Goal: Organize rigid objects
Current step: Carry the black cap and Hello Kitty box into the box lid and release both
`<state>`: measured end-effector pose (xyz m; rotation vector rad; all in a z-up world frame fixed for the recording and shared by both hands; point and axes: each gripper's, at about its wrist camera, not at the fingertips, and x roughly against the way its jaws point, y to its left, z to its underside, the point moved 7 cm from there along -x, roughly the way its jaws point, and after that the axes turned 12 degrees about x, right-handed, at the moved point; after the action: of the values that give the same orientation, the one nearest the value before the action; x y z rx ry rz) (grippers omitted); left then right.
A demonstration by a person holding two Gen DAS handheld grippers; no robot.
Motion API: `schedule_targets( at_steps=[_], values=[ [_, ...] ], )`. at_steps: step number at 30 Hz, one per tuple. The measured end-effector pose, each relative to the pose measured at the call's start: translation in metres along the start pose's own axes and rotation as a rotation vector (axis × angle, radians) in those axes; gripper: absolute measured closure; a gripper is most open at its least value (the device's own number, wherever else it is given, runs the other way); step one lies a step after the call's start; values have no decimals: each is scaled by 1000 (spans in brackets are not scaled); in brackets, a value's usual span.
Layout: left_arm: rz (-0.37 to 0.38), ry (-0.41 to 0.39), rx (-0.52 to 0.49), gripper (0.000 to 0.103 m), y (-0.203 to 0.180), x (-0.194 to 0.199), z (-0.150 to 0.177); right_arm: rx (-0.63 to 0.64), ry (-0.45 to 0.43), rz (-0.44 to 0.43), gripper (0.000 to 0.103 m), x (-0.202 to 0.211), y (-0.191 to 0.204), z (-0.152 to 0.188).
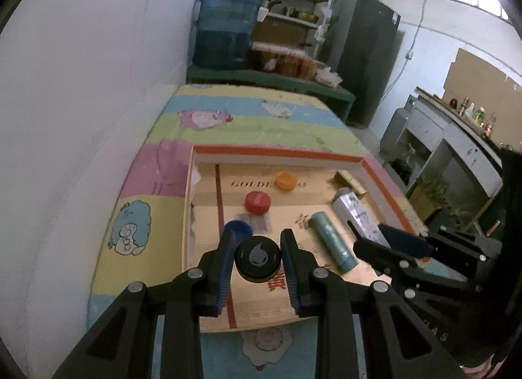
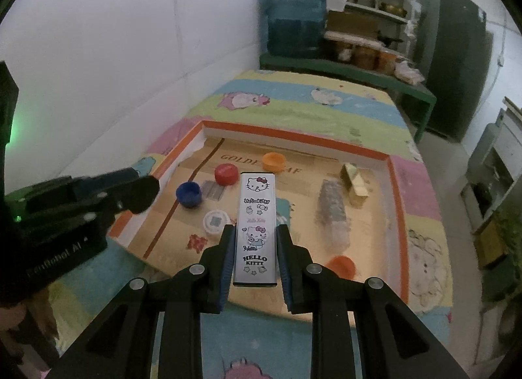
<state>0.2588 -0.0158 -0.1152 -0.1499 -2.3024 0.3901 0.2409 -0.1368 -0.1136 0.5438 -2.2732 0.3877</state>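
Note:
My left gripper is shut on a black round cap with a drop logo, held above the near part of the cardboard tray. My right gripper is shut on a long white Hello Kitty box, held over the tray. In the tray lie a blue cap, a red cap, an orange cap, a teal tube, a silver box and a gold box. The right wrist view also shows a white cap and another orange cap.
The tray rests on a table with a striped cartoon cloth against a white wall. Behind stand a blue water jug, a shelf rack and a dark fridge. A counter runs along the right.

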Motion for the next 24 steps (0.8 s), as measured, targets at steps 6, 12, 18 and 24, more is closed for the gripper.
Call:
schedule_targets(
  at_steps=[6, 12, 18, 24],
  values=[
    [-24, 53, 13, 74, 13, -27, 10, 6, 28, -25, 78, -31, 1, -4],
    [-38, 79, 23, 74, 22, -42, 14, 11, 49, -39, 78, -52, 0, -7],
    [-41, 94, 13, 74, 22, -49, 16, 18, 62, -45, 78, -65, 0, -9],
    [-43, 96, 0, 74, 19, -51, 18, 26, 71, -47, 78, -71, 1, -9]
  ],
)
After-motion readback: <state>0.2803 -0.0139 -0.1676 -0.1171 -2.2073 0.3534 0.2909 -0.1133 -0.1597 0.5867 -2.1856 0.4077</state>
